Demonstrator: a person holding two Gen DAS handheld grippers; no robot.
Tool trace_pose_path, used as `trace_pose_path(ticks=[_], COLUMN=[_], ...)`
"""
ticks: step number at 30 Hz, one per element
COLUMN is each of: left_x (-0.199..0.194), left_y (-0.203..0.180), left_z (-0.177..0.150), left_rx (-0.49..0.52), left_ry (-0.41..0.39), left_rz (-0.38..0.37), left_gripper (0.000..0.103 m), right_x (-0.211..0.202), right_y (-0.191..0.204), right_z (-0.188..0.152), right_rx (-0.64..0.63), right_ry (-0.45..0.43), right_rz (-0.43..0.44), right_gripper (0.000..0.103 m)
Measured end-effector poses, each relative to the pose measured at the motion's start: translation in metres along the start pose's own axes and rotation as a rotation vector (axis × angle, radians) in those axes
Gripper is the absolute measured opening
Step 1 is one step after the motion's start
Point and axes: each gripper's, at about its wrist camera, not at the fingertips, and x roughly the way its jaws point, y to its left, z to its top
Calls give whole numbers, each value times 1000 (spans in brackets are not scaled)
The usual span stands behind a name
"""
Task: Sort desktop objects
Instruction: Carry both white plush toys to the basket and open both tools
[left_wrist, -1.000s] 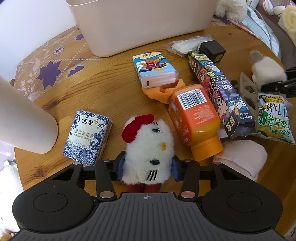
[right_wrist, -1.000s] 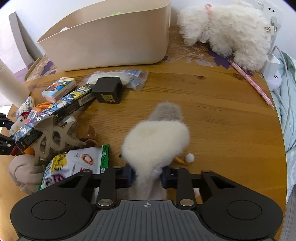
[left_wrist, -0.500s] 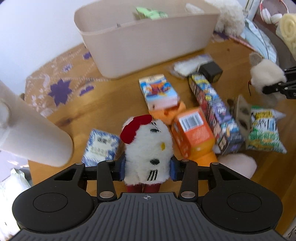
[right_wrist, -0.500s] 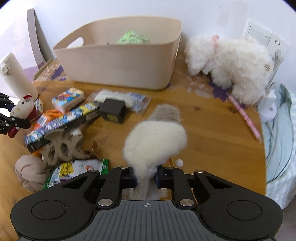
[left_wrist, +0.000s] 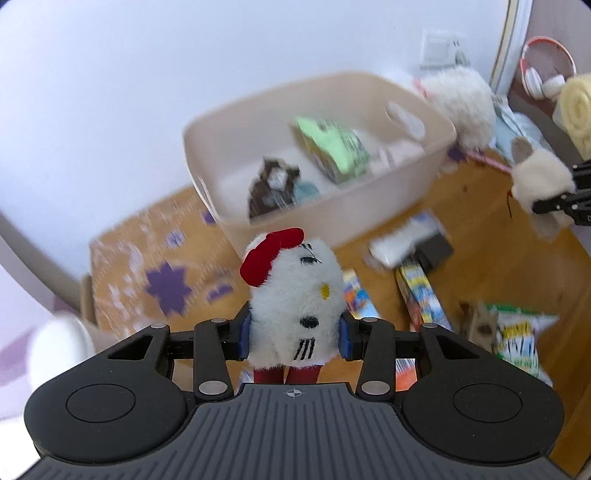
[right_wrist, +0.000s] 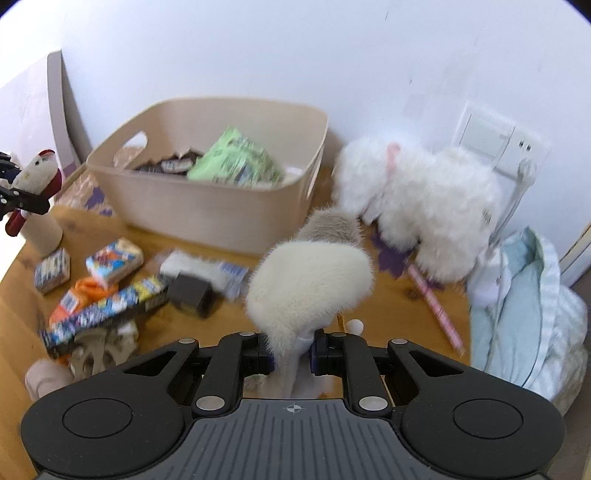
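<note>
Wooden table under clutter. Two small plush toys aloft: white chicken plush pinched in left gripper, cream plush clamped in right gripper. One beige bin far behind, one large white plush at right.

Black grippers, blue-padded fingers.

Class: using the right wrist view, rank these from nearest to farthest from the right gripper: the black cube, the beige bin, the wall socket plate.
1. Black cube, on the table just left of the right gripper.
2. Beige bin, behind it, at the table's back.
3. Wall socket plate, on the wall, upper right.
</note>
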Motion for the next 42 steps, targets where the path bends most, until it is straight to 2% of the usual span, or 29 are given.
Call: trace_pose_path(ticks=[10,24,35,42], left_x=[-16,16,61,86], left_y=[12,16,16,10], left_z=[50,96,116,119], left_rx=[-27,-78,-155,-189], left_ry=[-81,-98,-74,-47], left_rz=[36,77,105,67], left_gripper=[44,44,44,44], right_x=[-7,25,68,97], right_y=[2,34,41,45], right_z=[64,134,142,136], right_rx=[-28,-86,-26,-12], right_ry=[-101,-137,-96,-34], right_rz=[-20,-21,-4,9], right_gripper=[15,16,18,21])
